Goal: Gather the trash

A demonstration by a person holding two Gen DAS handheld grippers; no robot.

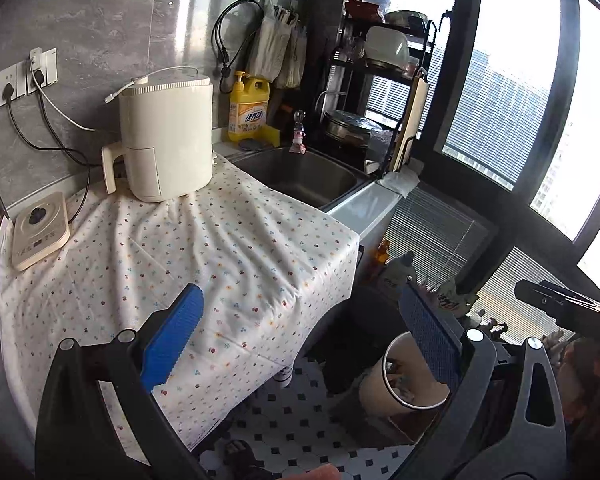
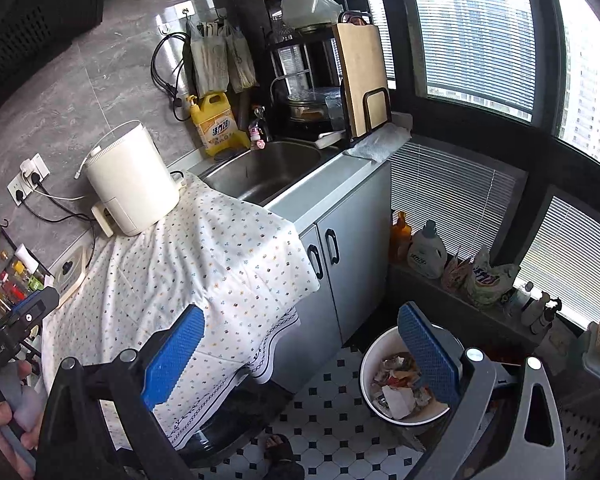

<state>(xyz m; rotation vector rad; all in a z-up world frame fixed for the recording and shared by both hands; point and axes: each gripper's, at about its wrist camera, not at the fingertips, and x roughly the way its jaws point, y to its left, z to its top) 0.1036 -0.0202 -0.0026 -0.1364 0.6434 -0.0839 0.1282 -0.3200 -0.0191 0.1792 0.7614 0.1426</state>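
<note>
Down on the tiled floor [image 2: 332, 412], at the near right of both views, I see the white trash bin [image 2: 370, 392] with crumpled paper and wrappers [image 2: 396, 392] piled inside it. It stands just beside the grey cabinet [image 2: 352, 264] under the sink [image 2: 268, 172].

My right gripper [image 2: 300, 360] is released, its 2 blue pads spread wide with nothing between them; the right pad [image 2: 428, 356] sits in front of the bin's rim in that view. My left gripper [image 1: 300, 344] is likewise released and carries nothing, its left pad [image 1: 172, 340] over the cloth and its right pad over the bin [image 1: 396, 392].

To the left of the bin, the desk is covered by a white cloth [image 2: 204, 264] printed with small flowers, and its near edge hangs down over the front. On the far left part of the cloth stands a cream air fryer [image 2: 130, 184], with a flat cream scale-like device [image 1: 40, 230] further left. Beyond the fryer a yellow detergent bottle [image 2: 216, 128] stands against the grey wall, just left of the tap. Right of the sink a dish rack holds a wooden cutting board [image 2: 362, 80] upright. Along the window ledge on the far right I see bottles and bags, including a white detergent jug [image 2: 426, 250].
</note>
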